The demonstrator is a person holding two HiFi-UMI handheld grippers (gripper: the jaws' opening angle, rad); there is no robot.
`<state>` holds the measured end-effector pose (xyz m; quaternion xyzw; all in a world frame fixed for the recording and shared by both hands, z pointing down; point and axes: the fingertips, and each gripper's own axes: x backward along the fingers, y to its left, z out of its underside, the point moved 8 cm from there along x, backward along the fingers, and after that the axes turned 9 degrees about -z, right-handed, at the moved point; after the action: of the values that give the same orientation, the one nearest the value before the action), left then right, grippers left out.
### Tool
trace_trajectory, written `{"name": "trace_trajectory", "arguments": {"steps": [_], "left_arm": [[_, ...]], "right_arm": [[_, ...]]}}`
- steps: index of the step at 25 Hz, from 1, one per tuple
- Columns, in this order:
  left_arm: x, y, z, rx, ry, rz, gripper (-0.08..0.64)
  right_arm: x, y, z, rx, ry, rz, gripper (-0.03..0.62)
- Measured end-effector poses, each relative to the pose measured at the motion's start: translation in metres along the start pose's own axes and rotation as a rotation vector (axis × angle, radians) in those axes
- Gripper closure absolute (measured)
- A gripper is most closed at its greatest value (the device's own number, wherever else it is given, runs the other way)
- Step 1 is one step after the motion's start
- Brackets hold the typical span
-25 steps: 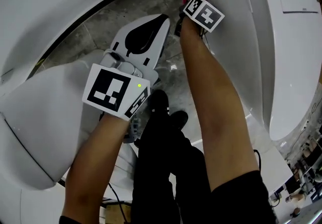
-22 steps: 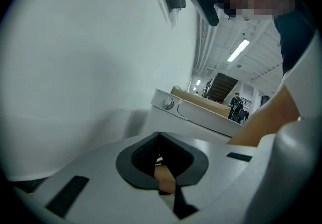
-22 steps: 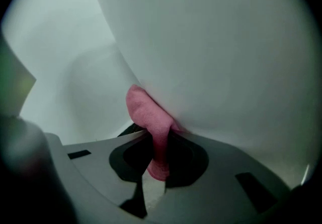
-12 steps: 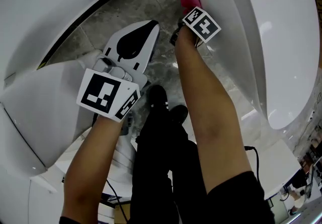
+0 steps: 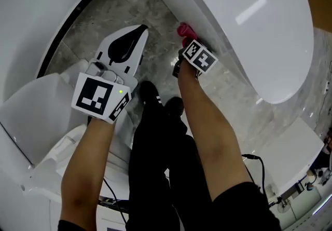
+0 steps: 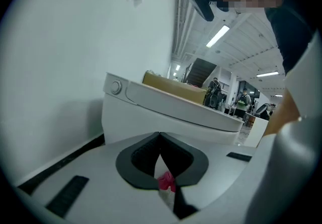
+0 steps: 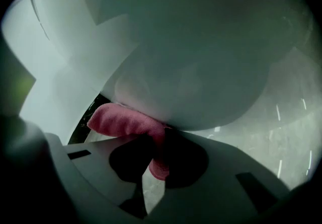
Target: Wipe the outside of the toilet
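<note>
While our right gripper (image 7: 156, 153) pinches the pink cloth (image 7: 125, 120) against the toilet's (image 5: 249, 17) outer side, low by the grey floor (image 5: 104, 19), our left gripper (image 6: 160, 140) hangs apart above that floor, its jaws closed together on nothing.

Site type: sanitary-ware showroom hall. Evidence: a white toilet (image 7: 201, 67) directly ahead of the right claw (image 7: 157, 140); a 2nd white fixture (image 5: 31, 121) left of the left claw (image 5: 140, 28); grey marble floor (image 5: 98, 22) below both claws; far beyond the left claw, an open hall with ceiling strip lights (image 6: 217, 36) and standing people (image 6: 215, 87).
</note>
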<state>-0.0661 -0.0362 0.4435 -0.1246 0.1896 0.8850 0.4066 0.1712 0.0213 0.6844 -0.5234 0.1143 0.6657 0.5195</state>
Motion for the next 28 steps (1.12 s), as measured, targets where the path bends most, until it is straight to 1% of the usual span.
{"name": "trace_trajectory", "arguments": {"steps": [5, 9, 12, 13, 16, 19, 20, 22, 24, 26, 28], "left_arm": [[-0.012, -0.039, 0.009, -0.001, 0.027, 0.064, 0.545], [-0.017, -0.064, 0.019, -0.009, 0.040, 0.099, 0.545], [-0.018, -0.075, 0.024, -0.010, 0.045, 0.109, 0.545], [-0.017, -0.078, 0.024, -0.006, 0.047, 0.109, 0.545], [-0.014, -0.083, 0.022, 0.009, 0.047, 0.103, 0.546], [-0.009, -0.086, 0.017, 0.027, 0.054, 0.092, 0.545], [-0.007, -0.087, 0.015, 0.034, 0.054, 0.084, 0.545], [-0.001, -0.089, 0.008, 0.040, 0.040, 0.063, 0.545], [0.006, -0.091, -0.003, 0.031, 0.014, 0.045, 0.545], [0.013, -0.088, -0.015, 0.037, 0.001, 0.032, 0.546], [0.019, -0.081, -0.027, 0.057, -0.006, 0.013, 0.545]], "right_arm": [[0.028, -0.042, 0.012, -0.025, 0.004, -0.015, 0.525], [0.042, -0.077, 0.017, -0.010, 0.020, -0.004, 0.525], [0.057, -0.109, 0.022, -0.052, 0.009, 0.049, 0.525], [0.063, -0.120, 0.022, -0.051, 0.007, 0.069, 0.525], [0.089, -0.149, 0.017, -0.017, 0.007, 0.122, 0.526], [0.126, -0.177, 0.008, -0.022, 0.007, 0.191, 0.526], [0.138, -0.183, 0.004, 0.000, 0.018, 0.200, 0.526], [0.159, -0.186, -0.003, 0.056, 0.060, 0.170, 0.526], [0.180, -0.175, -0.006, 0.069, 0.095, 0.103, 0.526], [0.197, -0.151, -0.009, 0.053, 0.103, 0.028, 0.526], [0.211, -0.116, -0.013, 0.042, 0.108, -0.048, 0.526]]}}
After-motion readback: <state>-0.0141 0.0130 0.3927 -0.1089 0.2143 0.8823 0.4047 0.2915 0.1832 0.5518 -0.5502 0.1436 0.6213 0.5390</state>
